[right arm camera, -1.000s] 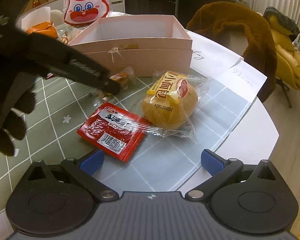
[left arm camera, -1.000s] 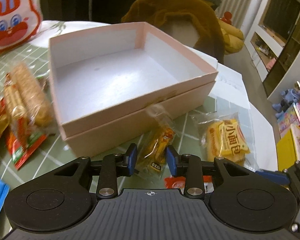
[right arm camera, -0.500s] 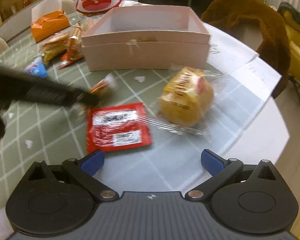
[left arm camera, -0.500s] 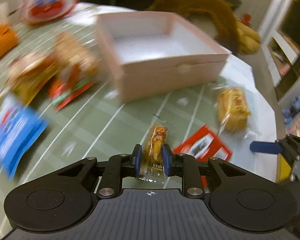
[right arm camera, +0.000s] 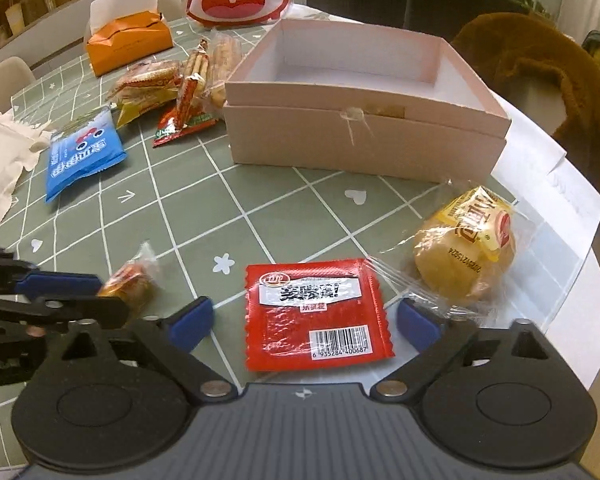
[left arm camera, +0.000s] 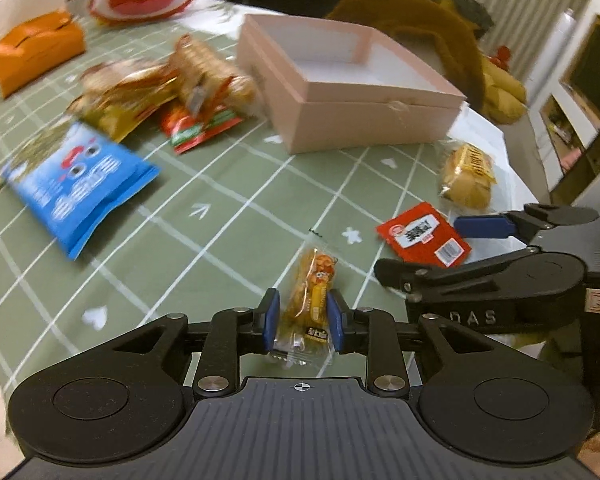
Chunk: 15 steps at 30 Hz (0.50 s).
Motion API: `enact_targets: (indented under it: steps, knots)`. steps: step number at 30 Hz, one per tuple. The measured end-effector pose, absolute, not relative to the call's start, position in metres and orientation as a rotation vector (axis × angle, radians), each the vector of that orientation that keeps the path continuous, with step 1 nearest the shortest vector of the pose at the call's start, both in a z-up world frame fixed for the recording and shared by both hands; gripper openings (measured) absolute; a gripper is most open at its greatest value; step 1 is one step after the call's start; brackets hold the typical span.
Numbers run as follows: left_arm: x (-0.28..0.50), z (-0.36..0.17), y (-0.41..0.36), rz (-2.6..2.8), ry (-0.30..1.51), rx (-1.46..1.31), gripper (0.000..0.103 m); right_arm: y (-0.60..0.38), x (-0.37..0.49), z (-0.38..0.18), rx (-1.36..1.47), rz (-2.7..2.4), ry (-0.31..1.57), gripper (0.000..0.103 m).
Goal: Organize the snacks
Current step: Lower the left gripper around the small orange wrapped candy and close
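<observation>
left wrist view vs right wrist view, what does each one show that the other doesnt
Only the left wrist view shows the left gripper head-on, shut on the small yellow snack packet, and the right gripper from the side. Only the right wrist view shows the right gripper open around the red sachet with its barcode readable, and the crumpled white paper. Both show the pink box, blue packet, bun and orange tissue box.
</observation>
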State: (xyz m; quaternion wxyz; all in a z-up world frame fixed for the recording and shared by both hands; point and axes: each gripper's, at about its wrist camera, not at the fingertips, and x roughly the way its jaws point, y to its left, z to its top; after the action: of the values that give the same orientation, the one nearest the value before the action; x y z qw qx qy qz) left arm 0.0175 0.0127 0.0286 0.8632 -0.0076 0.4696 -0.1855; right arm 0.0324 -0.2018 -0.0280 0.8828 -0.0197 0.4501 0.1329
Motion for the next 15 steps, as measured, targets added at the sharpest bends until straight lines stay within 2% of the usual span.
enact_targets:
  steps: [4,12,14,15]
  knots:
    - [0.025,0.028,0.0,-0.418,0.966,0.026,0.031,-0.209,0.026,-0.026,-0.044,0.284,0.938,0.081]
    - [0.032,0.026,-0.008,-0.403,0.964,0.001,0.028,-0.221,0.019,-0.026,-0.034,0.264,0.932,0.075]
    - [0.027,0.026,-0.006,-0.403,0.965,-0.043,0.027,-0.223,0.018,-0.024,-0.036,0.268,0.947,0.069]
    - [0.025,0.026,-0.007,-0.406,0.963,-0.052,0.027,-0.224,0.017,-0.022,-0.037,0.27,0.955,0.063]
